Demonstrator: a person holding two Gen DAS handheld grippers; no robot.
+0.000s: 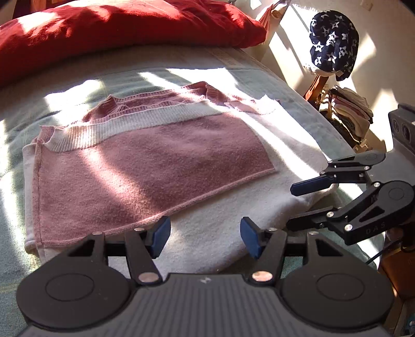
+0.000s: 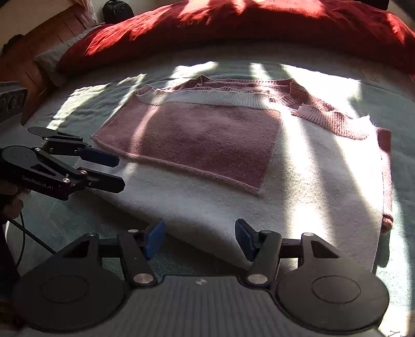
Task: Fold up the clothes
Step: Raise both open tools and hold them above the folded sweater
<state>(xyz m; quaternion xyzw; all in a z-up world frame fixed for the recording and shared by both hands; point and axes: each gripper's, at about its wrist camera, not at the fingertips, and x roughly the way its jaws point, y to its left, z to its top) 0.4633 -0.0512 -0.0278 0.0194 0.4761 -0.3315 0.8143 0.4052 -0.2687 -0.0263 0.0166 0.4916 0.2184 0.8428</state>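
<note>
Left wrist view shows me the pink-and-white sweater [image 1: 145,166] lying flat on the pale green bed cover [image 1: 15,166], partly folded: a pink panel is laid over the white body, with the ribbed band and pink cuffs bunched along the sweater's far edge, toward the red duvet [image 1: 129,23]. My left gripper [image 1: 205,233] hovers over the sweater's near white edge, jaws apart and nothing between them; the right gripper [image 1: 306,204] sits at the sweater's near right corner, jaws also apart, and I cannot tell whether its lower finger touches the cloth. In the right wrist view the sweater [image 2: 233,166] runs its long axis side to side, parallel to the red duvet [image 2: 233,28], ribbed edge pointing away from me. To do the next fold well, I judge I should pinch both near corners at matching depth, taking every layer, lift evenly, and carry the near edge toward the ribbed band without dragging the pink panel askew.
</note>
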